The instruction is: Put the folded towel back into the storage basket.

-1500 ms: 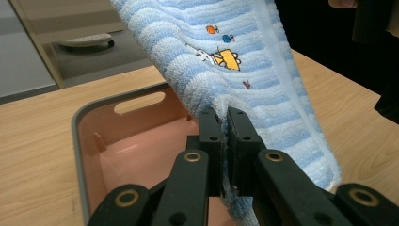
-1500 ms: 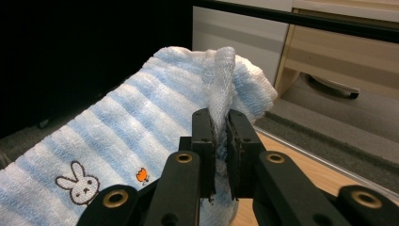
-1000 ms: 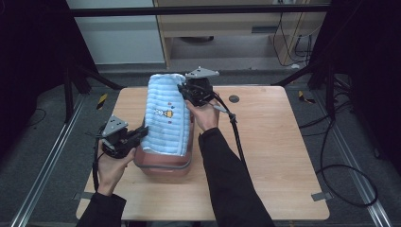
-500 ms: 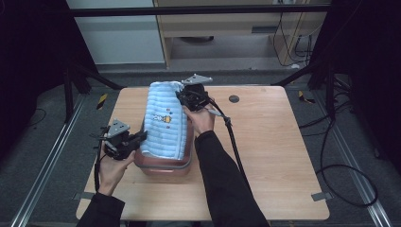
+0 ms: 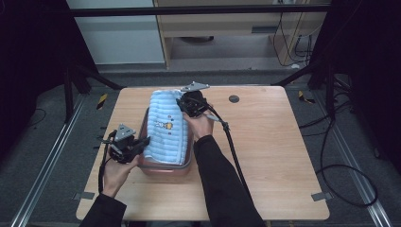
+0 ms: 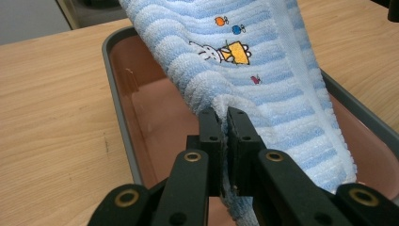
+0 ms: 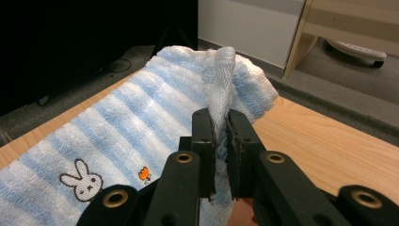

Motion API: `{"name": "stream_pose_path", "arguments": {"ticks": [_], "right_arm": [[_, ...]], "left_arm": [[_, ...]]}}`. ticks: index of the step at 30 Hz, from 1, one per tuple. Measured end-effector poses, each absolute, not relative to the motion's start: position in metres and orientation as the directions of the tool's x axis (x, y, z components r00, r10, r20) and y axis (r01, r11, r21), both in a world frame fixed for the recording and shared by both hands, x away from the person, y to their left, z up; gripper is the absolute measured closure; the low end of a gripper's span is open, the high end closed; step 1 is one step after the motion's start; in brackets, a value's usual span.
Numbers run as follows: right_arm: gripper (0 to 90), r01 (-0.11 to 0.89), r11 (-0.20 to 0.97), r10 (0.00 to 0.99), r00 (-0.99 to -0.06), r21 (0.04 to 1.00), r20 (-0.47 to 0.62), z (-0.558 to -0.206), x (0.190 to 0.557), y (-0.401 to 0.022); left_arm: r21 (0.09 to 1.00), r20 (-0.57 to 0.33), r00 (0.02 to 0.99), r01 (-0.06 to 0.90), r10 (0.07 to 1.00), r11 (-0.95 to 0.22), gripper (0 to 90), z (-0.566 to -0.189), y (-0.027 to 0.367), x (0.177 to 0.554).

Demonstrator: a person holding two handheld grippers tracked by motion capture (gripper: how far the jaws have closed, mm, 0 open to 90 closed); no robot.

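A blue-and-white striped towel (image 5: 166, 128) is stretched lengthwise over a pink tray (image 5: 163, 169) with a grey rim that sits on the wooden worktop (image 5: 274, 156), left of centre. The left tongs (image 5: 142, 142) are at the near left side of the tray, pressed together on the towel's near edge — in the left gripper view the two black jaws pinch a fold of terry cloth (image 6: 263, 70) just above the tray's pink floor (image 6: 155, 113), with the towel sloping up and away from them. An embroidered patch with a white rabbit and a yellow shape (image 6: 226, 51) lies on the towel's upper face, along with small orange and blue marks. The right tongs (image 5: 182, 105) are at the far end of the tray, also closed on the towel — the right gripper view shows the jaws clamping a thin white hem (image 7: 221, 89) that stands up between them, the striped cloth spreading to the left with a small rabbit figure (image 7: 81, 178) on it. A person's two hands, in dark sleeves, hold the grippers; a black cable (image 5: 234, 151) trails from the right one across the worktop. A small dark round mark (image 5: 233, 99) sits on the worktop near the far edge.
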State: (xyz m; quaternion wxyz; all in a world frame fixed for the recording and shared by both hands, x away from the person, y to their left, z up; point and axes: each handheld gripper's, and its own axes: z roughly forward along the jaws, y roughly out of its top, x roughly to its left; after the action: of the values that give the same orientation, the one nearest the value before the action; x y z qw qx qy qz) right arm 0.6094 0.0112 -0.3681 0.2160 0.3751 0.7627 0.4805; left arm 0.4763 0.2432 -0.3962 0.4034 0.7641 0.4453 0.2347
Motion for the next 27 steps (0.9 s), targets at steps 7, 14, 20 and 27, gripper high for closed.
{"name": "stream_pose_path", "arguments": {"ticks": [7,14,20,27], "right_arm": [[83.2,0.381,0.268,0.781,-0.623,0.885,0.032,-0.381,0.611,0.013],[83.1,0.4,0.276,0.781,-0.623,0.874,0.039,-0.395,0.613,0.013],[83.1,0.412,0.288,0.782,-0.622,0.864,0.036,-0.404,0.612,0.014],[83.0,0.426,0.293,0.784,-0.62,0.856,0.04,-0.414,0.613,0.014]], "left_arm": [[0.809,0.004,0.489,0.511,0.872,-0.29,85.7,-0.405,0.241,0.478],[0.789,0.006,0.49,0.533,0.871,-0.305,85.7,-0.414,0.241,0.48],[0.777,-0.004,0.49,0.551,0.872,-0.306,85.7,-0.419,0.24,0.479],[0.766,-0.007,0.49,0.563,0.872,-0.31,85.6,-0.423,0.241,0.478]]}}
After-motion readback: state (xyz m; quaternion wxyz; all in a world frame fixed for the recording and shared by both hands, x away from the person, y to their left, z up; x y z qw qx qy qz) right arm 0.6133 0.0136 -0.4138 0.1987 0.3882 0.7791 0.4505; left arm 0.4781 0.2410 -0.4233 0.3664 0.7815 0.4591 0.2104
